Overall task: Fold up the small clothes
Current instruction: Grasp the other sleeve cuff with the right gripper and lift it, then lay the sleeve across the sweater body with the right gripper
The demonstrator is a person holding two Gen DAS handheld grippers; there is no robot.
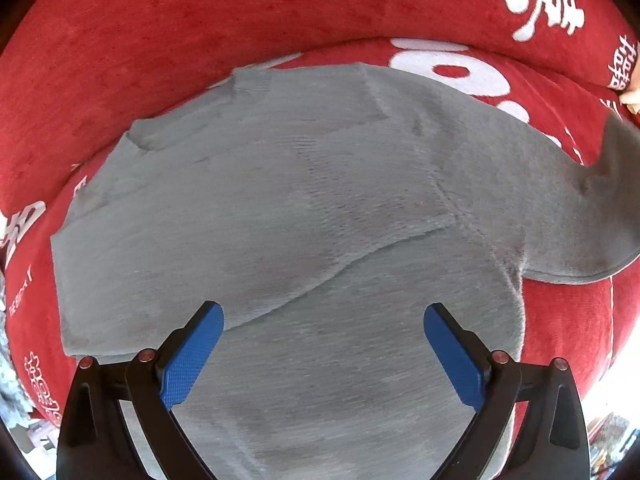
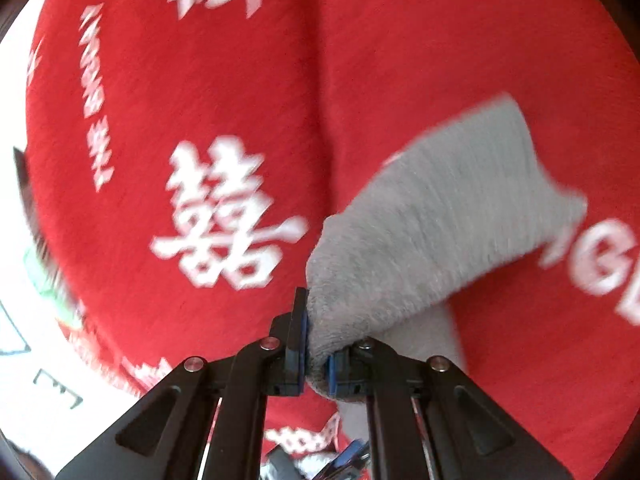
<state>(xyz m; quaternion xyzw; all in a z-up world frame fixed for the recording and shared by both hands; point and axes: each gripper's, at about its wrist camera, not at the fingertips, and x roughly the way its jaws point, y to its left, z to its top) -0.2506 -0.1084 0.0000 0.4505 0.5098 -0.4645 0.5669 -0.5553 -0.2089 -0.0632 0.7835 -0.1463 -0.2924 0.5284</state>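
A grey knitted sweater (image 1: 304, 216) lies spread on a red cover with white characters (image 1: 120, 48). One part of it is folded over the body, leaving a diagonal edge across the middle. My left gripper (image 1: 323, 316) hangs open straight above the sweater's near part, its blue pads (image 1: 192, 360) wide apart and holding nothing. At the right edge of the left wrist view, a sleeve (image 1: 616, 200) is lifted off the cover. In the right wrist view my right gripper (image 2: 316, 344) is shut on that grey sleeve (image 2: 440, 232), which trails away to the upper right, blurred by motion.
The red cover (image 2: 200, 80) runs up into a raised padded back behind the sweater. Bright floor and clutter (image 2: 24, 340) show past the cover's left edge in the right wrist view. A patterned cloth (image 1: 8, 360) lies at the far left of the left wrist view.
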